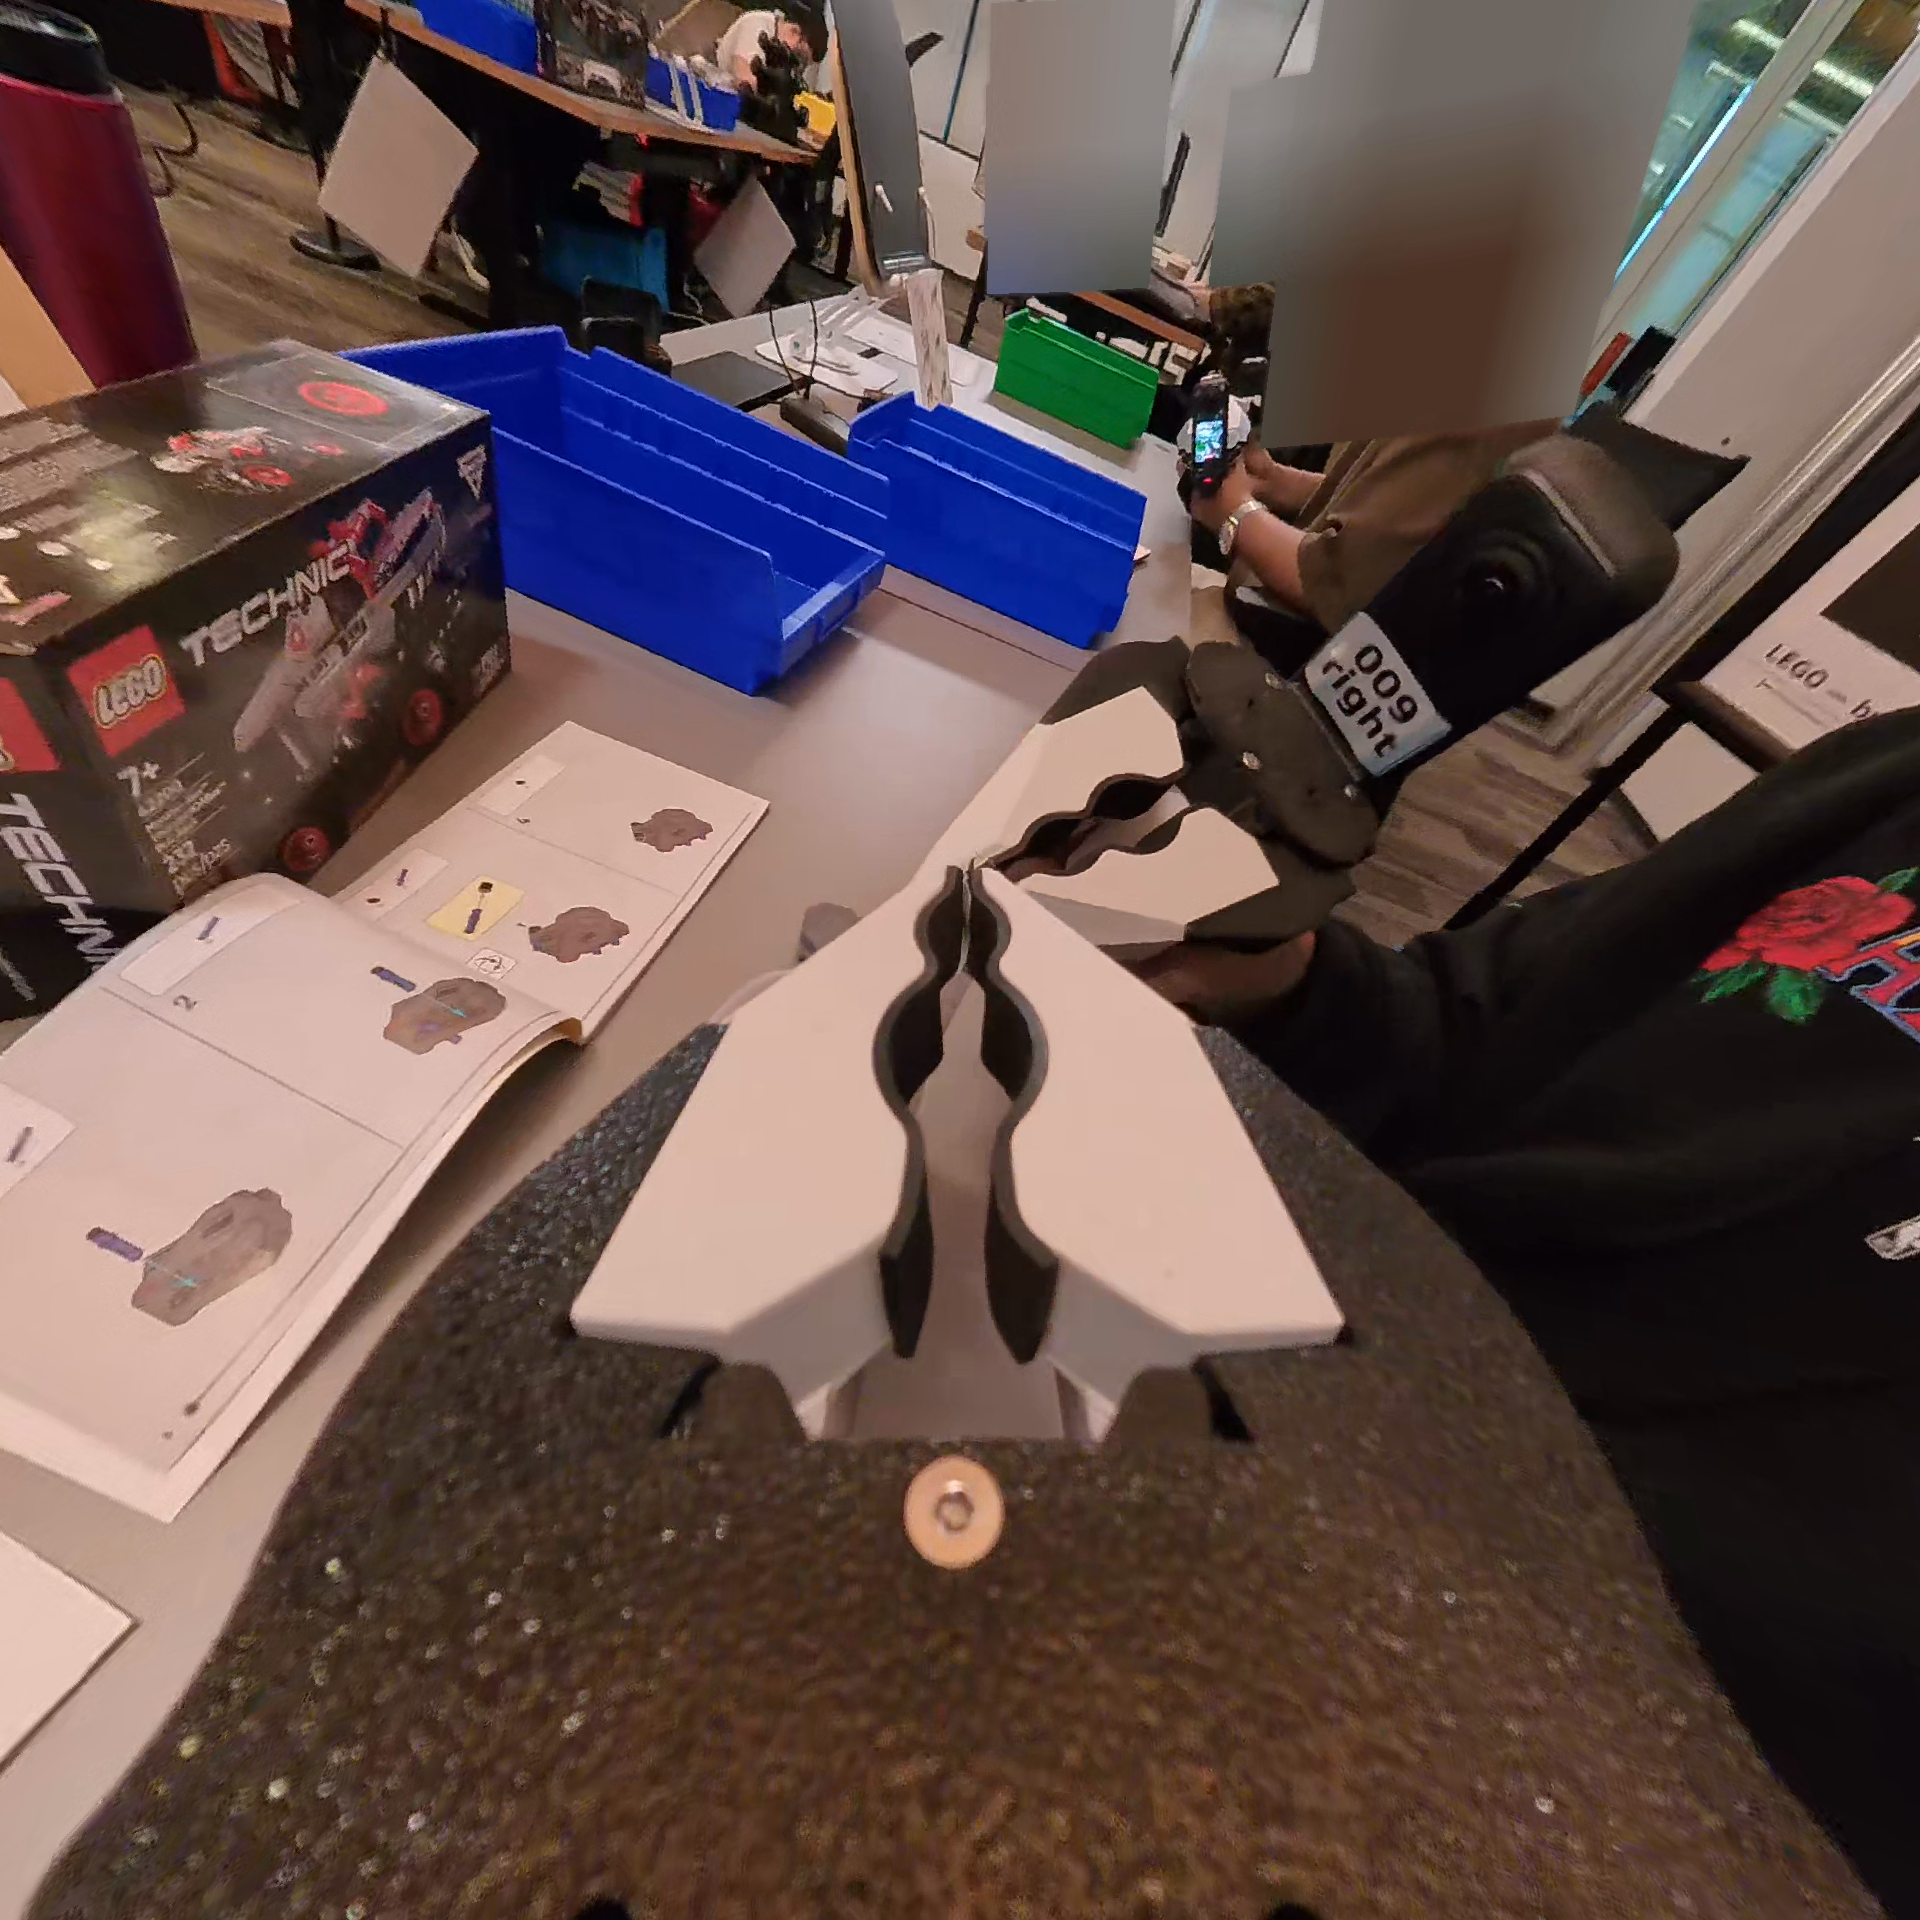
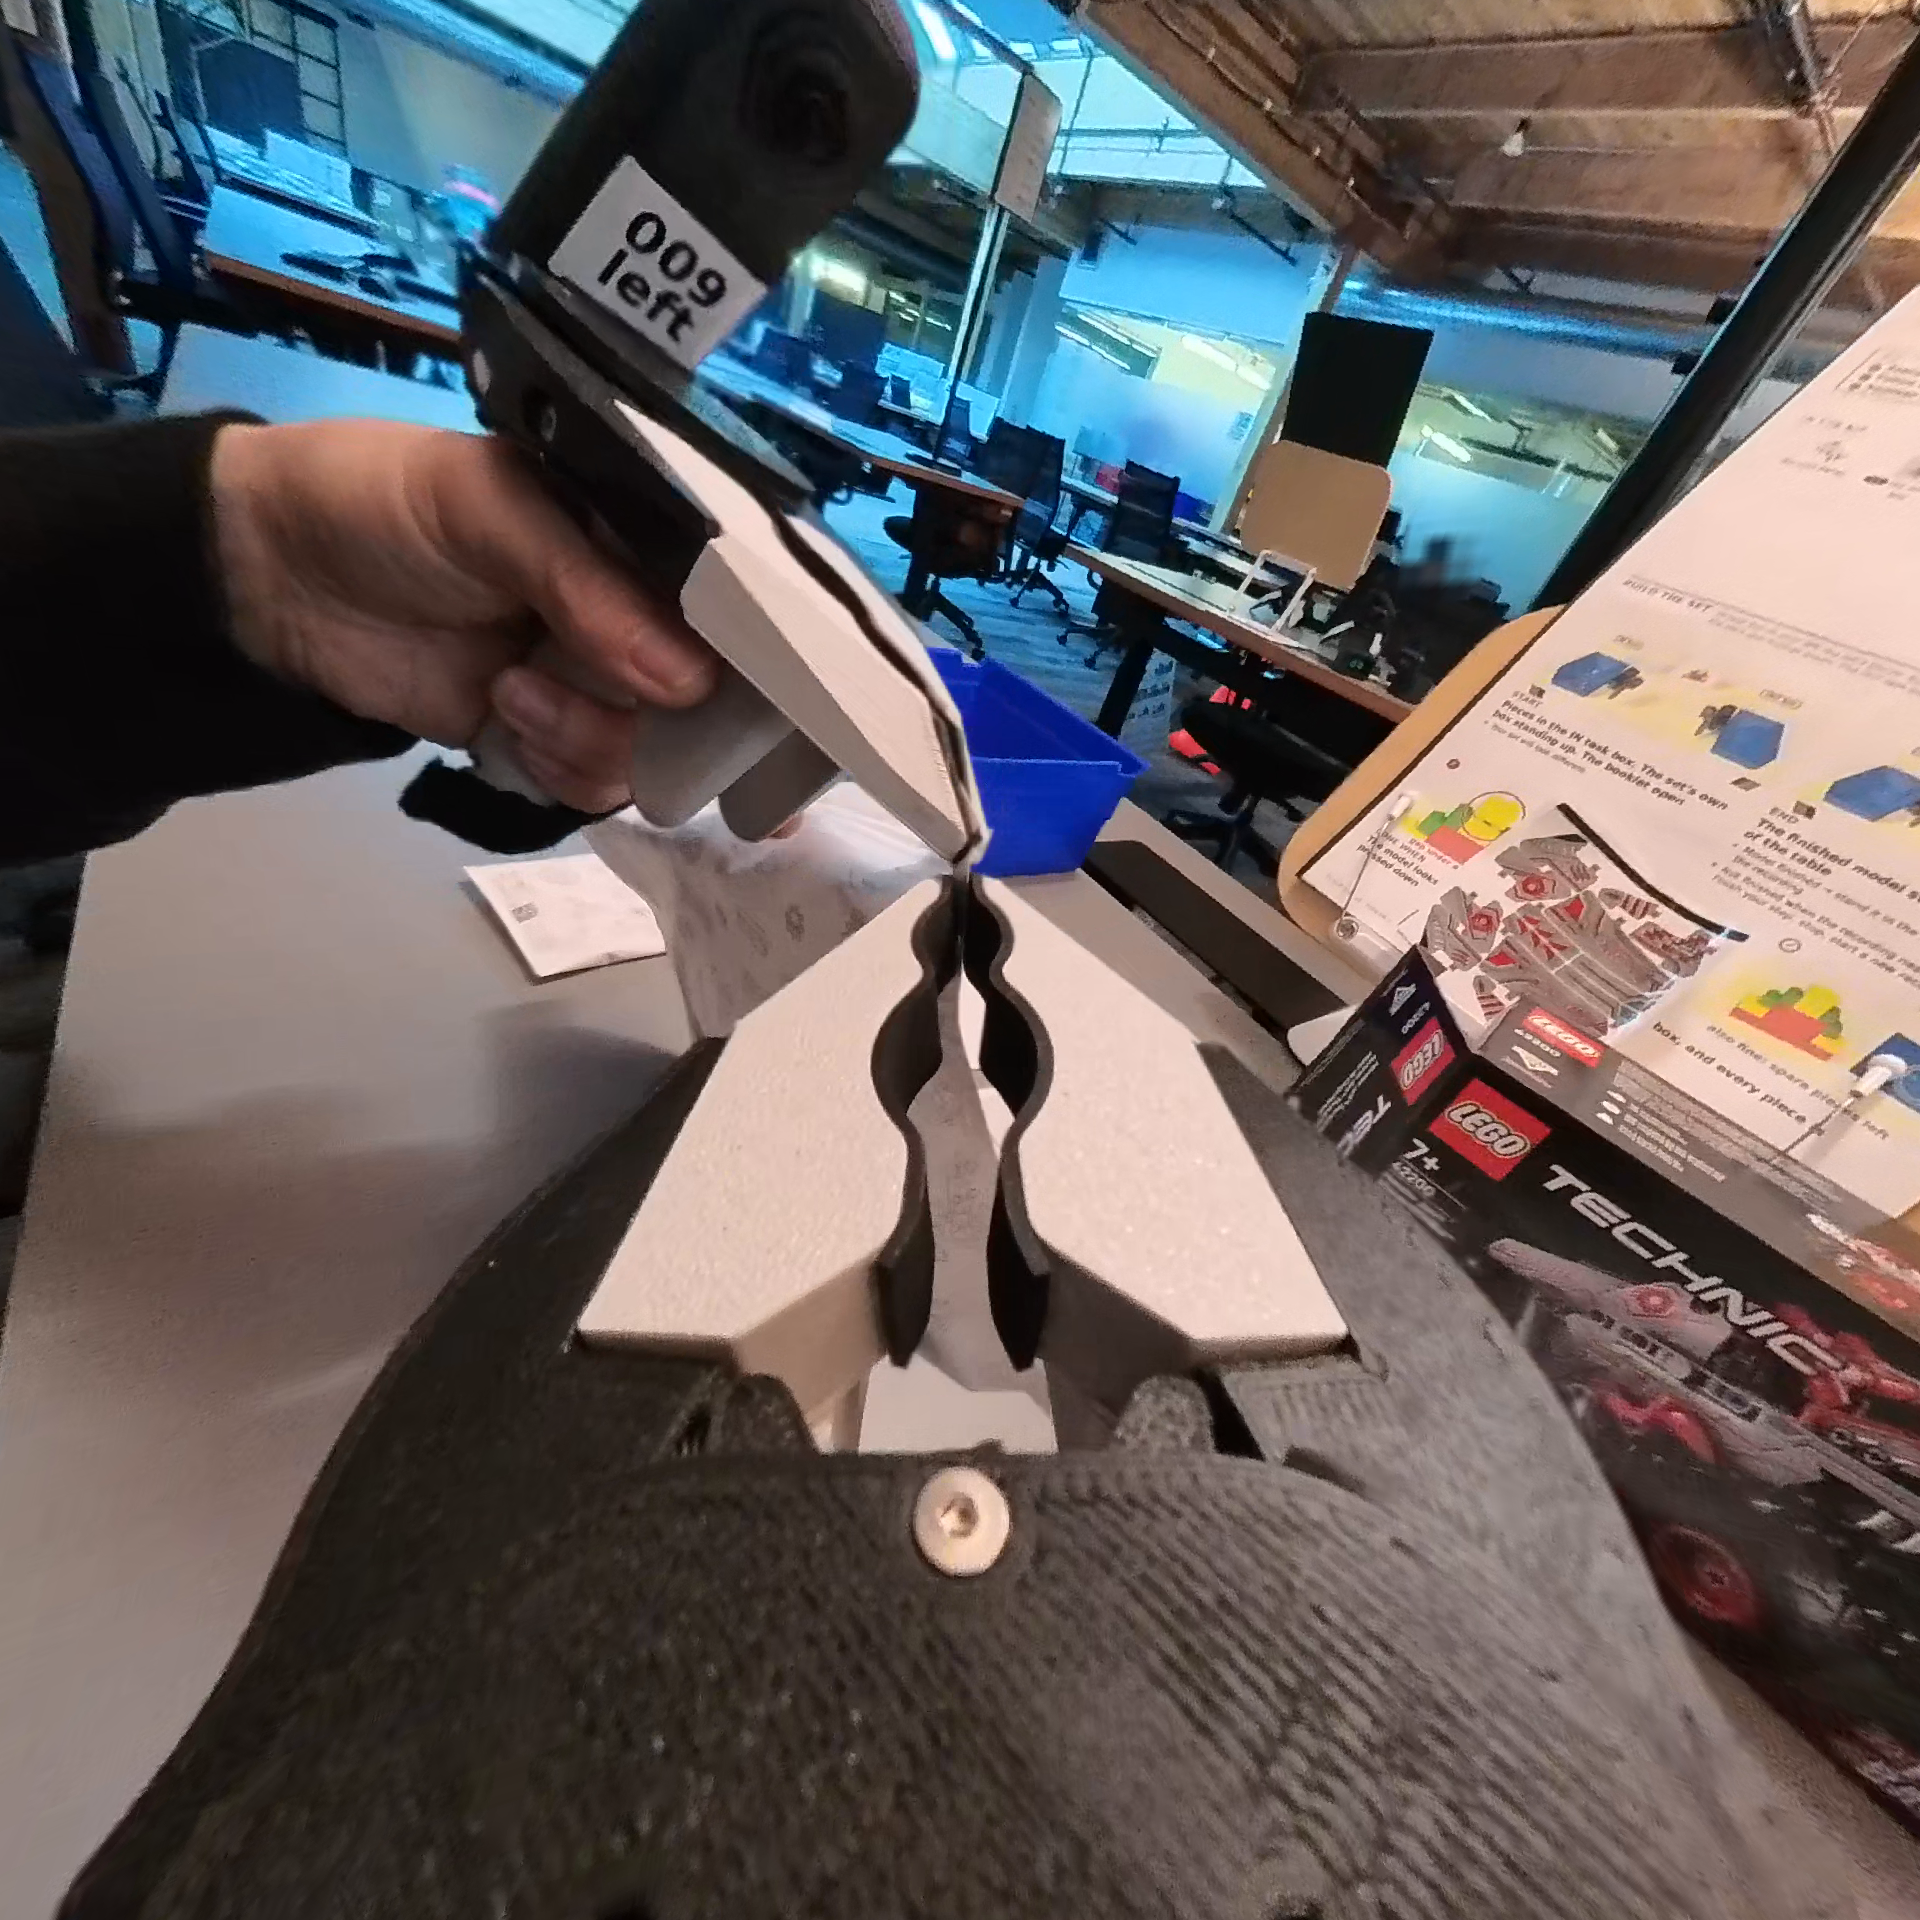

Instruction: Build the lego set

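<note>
Left wrist view: what's the L claw (image 1: 966, 906) doing? (A)

Fingers pressed together at the tips, w/ only a thin pale sliver caught between them. R claw (image 1: 995, 858) comes in from the right, and its tips meet the L claw's tips at the same spot. (B)

And the sliver is what? (A)

Right wrist view shows it better: it's the top edge of a clear bag (image 2: 769, 914) w/ faint print. Both claws are clamped on that edge, tip to tip. The rest of the bag hangs below, down toward the table (image 2: 260, 1039). Contents can't be made out. (B)

Who's on the L claw? (A)

A hand (image 2: 416, 603) in a dark sleeve wraps its grip. (B)

Where's the rest of the set? (A)

Box (image 1: 239, 623) stands on the table at the left in the left wrist view. The booklet (image 1: 364, 1039) lies open just in front of it, touching or nearly so. Two blue bins (image 1: 675, 520) sit side by side behind it, and a green bin (image 1: 1075, 379) is farther back. (B)

Anything else? (A)

A white slip (image 2: 566, 914) lies flat on the table beyond the bag. A poster (image 2: 1714, 779) leans behind the box. A maroon bottle (image 1: 73, 229) stands at the far left. (B)
</note>
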A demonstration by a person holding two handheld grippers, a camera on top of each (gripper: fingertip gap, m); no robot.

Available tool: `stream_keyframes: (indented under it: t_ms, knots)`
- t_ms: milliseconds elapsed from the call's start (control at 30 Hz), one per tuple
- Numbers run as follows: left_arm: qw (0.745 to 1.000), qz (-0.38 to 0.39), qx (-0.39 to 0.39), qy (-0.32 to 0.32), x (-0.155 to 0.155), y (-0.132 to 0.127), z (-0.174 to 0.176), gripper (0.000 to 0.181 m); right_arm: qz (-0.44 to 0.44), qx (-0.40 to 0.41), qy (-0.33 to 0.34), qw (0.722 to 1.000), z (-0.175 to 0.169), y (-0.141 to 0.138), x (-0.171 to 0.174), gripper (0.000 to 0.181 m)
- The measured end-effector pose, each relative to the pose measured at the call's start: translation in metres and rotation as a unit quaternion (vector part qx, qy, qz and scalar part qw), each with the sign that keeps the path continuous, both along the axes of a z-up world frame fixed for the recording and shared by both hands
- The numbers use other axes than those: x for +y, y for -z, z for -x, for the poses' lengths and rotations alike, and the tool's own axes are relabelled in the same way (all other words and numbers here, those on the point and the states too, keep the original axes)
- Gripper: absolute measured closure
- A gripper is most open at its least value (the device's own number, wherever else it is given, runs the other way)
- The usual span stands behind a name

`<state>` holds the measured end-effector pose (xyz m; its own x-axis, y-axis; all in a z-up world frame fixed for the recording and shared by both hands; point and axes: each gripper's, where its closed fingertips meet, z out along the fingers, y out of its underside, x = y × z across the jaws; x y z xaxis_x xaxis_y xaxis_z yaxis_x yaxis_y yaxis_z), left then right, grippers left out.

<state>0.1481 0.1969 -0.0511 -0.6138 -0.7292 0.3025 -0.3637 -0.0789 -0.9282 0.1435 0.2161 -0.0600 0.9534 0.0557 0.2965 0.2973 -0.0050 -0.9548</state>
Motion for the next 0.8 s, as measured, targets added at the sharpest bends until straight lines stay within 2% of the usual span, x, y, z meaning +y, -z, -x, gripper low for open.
stream_keyframes:
  t_ms: [33, 133, 267, 500, 733, 800]
  knots:
    - [1.000, -0.004, -0.008, -0.003, 0.000, 0.000, 0.000, 0.181, -0.004, 0.012, -0.006, 1.000, 0.000, -0.001, 0.000, 0.181]
    - [1.000, 0.000, -0.020, 0.003, -0.001, 0.000, 0.002, 0.181, -0.009, 0.037, -0.037, 0.999, 0.003, -0.002, 0.000, 0.181]
    - [0.999, -0.035, -0.034, -0.011, -0.001, 0.003, 0.000, 0.181, -0.001, 0.038, -0.058, 0.998, 0.003, 0.002, 0.000, 0.181]
    - [0.997, -0.066, -0.017, -0.021, 0.000, 0.012, -0.001, 0.181, -0.010, 0.028, -0.041, 0.999, 0.000, 0.010, 0.002, 0.181]
    - [0.998, 0.000, -0.062, -0.011, -0.006, 0.000, 0.006, 0.179, -0.032, -0.006, -0.018, 0.999, 0.005, 0.003, 0.000, 0.181]
    - [0.998, -0.010, -0.062, -0.010, -0.005, 0.005, 0.008, 0.179, -0.028, -0.004, -0.018, 0.999, 0.004, 0.005, 0.001, 0.181]
